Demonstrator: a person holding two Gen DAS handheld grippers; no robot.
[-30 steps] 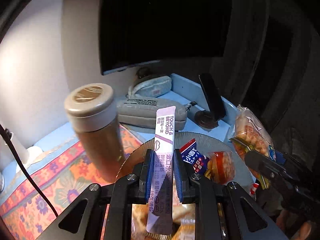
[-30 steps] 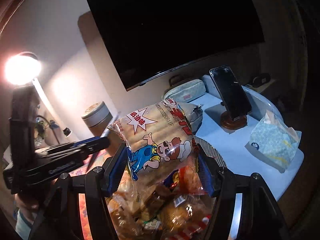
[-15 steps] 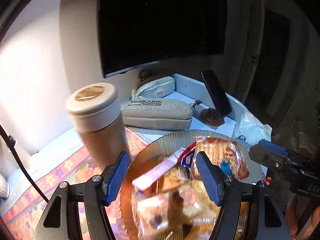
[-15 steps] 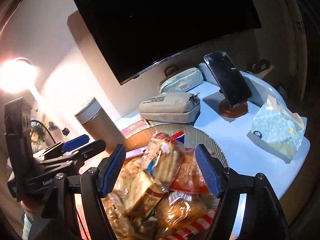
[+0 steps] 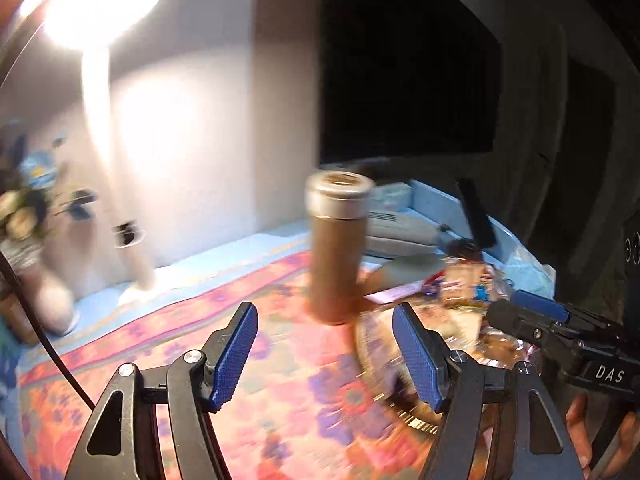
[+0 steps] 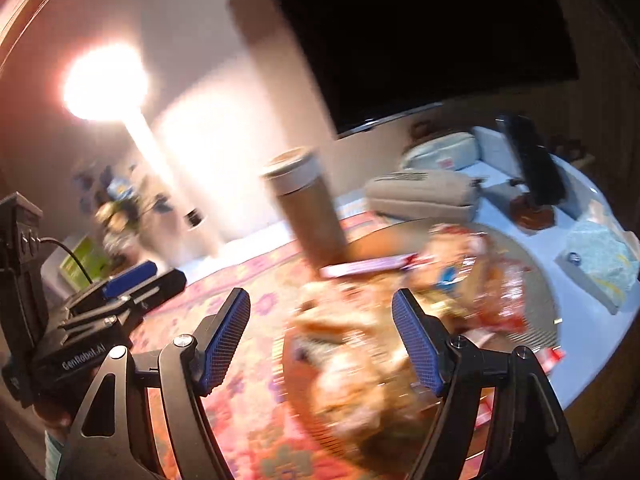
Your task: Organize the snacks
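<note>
Right wrist view: a heap of wrapped snacks is seen piled on a round ribbed plate — blurred by motion — with a pink sachet lying at its far edge, close to a brown thermos that is stood on a floral tablecloth. The right gripper is held wide open above the near edge of the heap, nothing gripped. In the left wrist view, the left gripper is likewise spread wide and empty over the cloth, beside the plate. A grey pouch, a phone on a stand and a tissue pack are set beyond; a lamp is lit at the left.
</note>
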